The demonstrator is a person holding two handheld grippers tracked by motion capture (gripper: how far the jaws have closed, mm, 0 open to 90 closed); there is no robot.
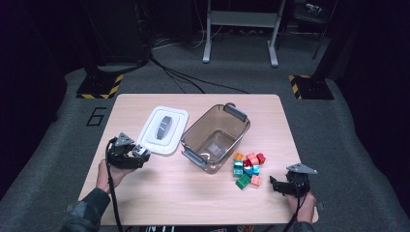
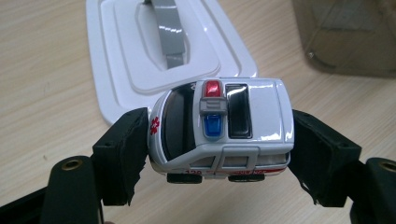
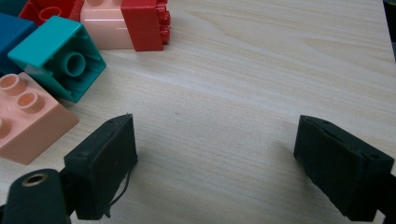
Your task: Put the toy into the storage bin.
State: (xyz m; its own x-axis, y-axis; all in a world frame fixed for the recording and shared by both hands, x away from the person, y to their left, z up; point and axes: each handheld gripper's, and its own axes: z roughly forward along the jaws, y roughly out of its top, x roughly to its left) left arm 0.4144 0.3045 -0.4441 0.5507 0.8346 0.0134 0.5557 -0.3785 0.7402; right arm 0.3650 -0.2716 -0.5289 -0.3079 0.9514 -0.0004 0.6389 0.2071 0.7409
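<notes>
With the clear, smoke-tinted plastic storage box (image 1: 216, 137) at the middle of the wooden table (image 1: 169, 193) as landmark, the work looks to be at an early stage: the box stands open and appears empty, save for what seems a label on its floor, and its white rectangular plastic lid with a grey handle (image 1: 163, 129) lies flat just to the left of it. The left gripper (image 1: 137, 153), to the left of the box and just in front of the lid's near edge, has its 2 black pads clamped on the ends of a small white toy ambulance with a red and a blue roof light (image 2: 222, 128); in the left gripper view the toy sits between the pads above the tabletop, so the pickup seems done and the carry to the box is left. The loose heap of coloured plastic building bricks (image 1: 248, 168), orange, pink, red, teal and green, lies on the table touching or just beside the box's front right corner, none of them inside it as far as can be told. The right gripper (image 1: 275, 183), right of the bricks and further toward the person than the box, has its jaws standing apart over bare wood with nothing between them, so the bricks are untouched.
</notes>
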